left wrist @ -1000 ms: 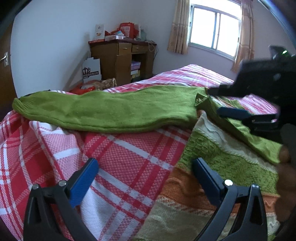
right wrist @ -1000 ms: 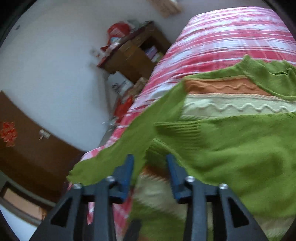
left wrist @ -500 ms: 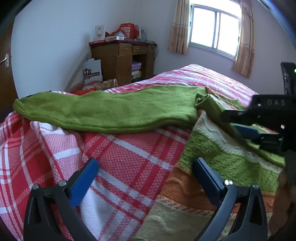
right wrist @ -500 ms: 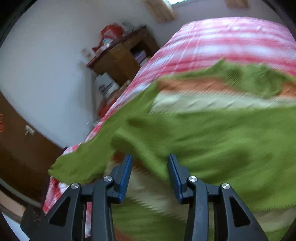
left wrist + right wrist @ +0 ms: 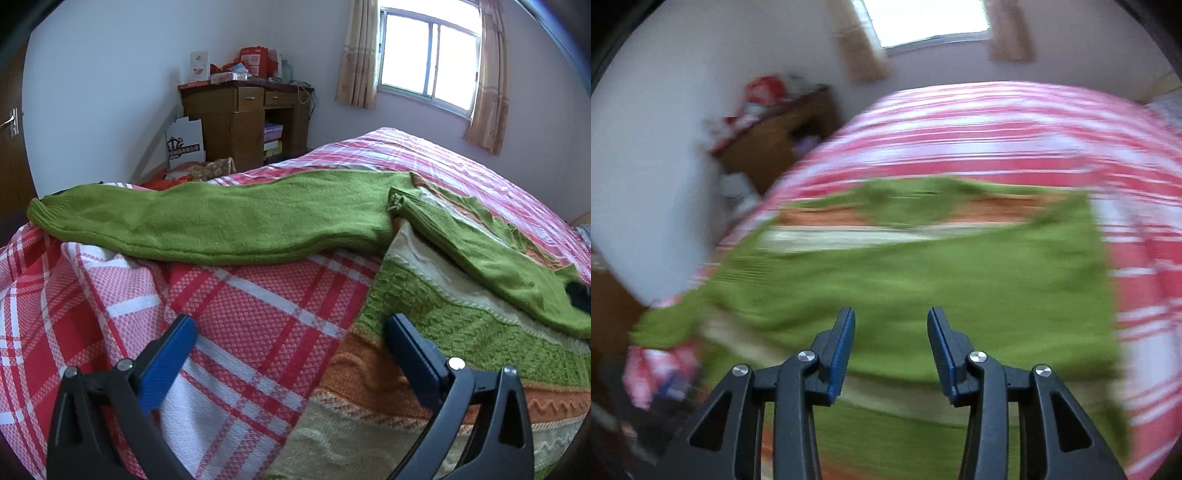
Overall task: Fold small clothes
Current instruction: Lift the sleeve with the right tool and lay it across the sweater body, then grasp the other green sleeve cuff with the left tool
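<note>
A green knitted sweater with orange and cream bands [image 5: 436, 332] lies flat on the red plaid bed [image 5: 258, 317]. One sleeve [image 5: 207, 221] stretches out to the left. The other sleeve [image 5: 491, 258] lies folded across the body. My left gripper [image 5: 288, 354] is open and empty, low over the bed at the sweater's left edge. In the blurred right wrist view my right gripper [image 5: 891, 350] is open and empty above the folded green sleeve [image 5: 923, 280] of the sweater.
A wooden desk [image 5: 243, 122] with clutter on top stands by the far wall. A white cardboard box [image 5: 184, 142] and bags sit on the floor beside it. A window with curtains [image 5: 428, 62] is behind the bed. A door [image 5: 11, 147] is at left.
My right gripper let go of the sleeve, which now lies across the sweater body, and drew back out of the left wrist view. Its jaws opened wider. The left gripper stayed put.
</note>
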A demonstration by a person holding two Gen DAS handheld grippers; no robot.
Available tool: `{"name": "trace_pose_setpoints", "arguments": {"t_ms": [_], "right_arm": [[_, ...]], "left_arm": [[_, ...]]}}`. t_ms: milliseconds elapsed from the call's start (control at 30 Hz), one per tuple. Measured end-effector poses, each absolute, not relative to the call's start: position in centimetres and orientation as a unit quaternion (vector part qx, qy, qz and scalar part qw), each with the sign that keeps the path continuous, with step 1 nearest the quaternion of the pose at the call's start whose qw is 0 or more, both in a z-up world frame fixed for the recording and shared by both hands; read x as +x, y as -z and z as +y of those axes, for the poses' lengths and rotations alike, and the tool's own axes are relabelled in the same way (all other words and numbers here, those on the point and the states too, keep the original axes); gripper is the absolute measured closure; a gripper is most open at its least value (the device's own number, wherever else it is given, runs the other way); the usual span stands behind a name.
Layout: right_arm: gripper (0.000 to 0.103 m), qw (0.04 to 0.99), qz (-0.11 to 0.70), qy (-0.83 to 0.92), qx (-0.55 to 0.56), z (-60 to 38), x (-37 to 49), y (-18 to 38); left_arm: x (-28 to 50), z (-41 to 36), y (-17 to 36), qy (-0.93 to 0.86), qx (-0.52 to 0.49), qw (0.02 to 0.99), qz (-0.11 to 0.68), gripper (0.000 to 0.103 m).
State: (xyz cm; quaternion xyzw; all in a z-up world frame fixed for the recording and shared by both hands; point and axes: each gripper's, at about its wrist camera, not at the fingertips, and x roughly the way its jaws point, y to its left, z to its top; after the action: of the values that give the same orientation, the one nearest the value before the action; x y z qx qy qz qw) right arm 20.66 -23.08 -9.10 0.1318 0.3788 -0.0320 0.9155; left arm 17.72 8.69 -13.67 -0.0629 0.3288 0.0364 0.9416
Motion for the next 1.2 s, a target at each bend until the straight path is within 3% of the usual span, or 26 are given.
{"name": "trace_pose_setpoints", "arguments": {"t_ms": [167,400,533,633,900,1000,1067,1200], "right_arm": [[0.062,0.911,0.379,0.065,0.150,-28.9,16.4,11.2],[0.061,0.919,0.368,0.093,0.105,-27.8,15.2,11.6],[0.045,0.923,0.366,0.077,0.090,-27.1,15.4,11.3],[0.044,0.924,0.364,0.074,0.091,-27.1,15.4,11.4],[0.044,0.925,0.361,0.071,0.096,-27.2,15.3,11.4],[0.044,0.925,0.361,0.070,0.097,-27.3,15.3,11.4],[0.044,0.925,0.362,0.070,0.098,-27.3,15.3,11.4],[0.044,0.925,0.362,0.071,0.096,-27.2,15.3,11.4]], "left_arm": [[17.7,8.7,13.7,-0.037,-0.062,0.941,0.330,0.000],[17.6,9.1,13.6,-0.038,-0.064,0.939,0.336,0.000],[17.7,9.5,13.3,-0.037,-0.066,0.932,0.353,0.000],[17.4,10.8,12.4,-0.056,-0.077,0.926,0.364,0.000],[16.9,23.6,7.6,-0.200,-0.191,0.914,0.296,0.000],[17.7,29.4,8.2,-0.260,-0.249,0.885,0.294,0.002],[18.7,32.4,9.5,-0.267,-0.289,0.863,0.317,0.011],[20.0,35.0,11.5,-0.281,-0.308,0.844,0.337,0.015]]}}
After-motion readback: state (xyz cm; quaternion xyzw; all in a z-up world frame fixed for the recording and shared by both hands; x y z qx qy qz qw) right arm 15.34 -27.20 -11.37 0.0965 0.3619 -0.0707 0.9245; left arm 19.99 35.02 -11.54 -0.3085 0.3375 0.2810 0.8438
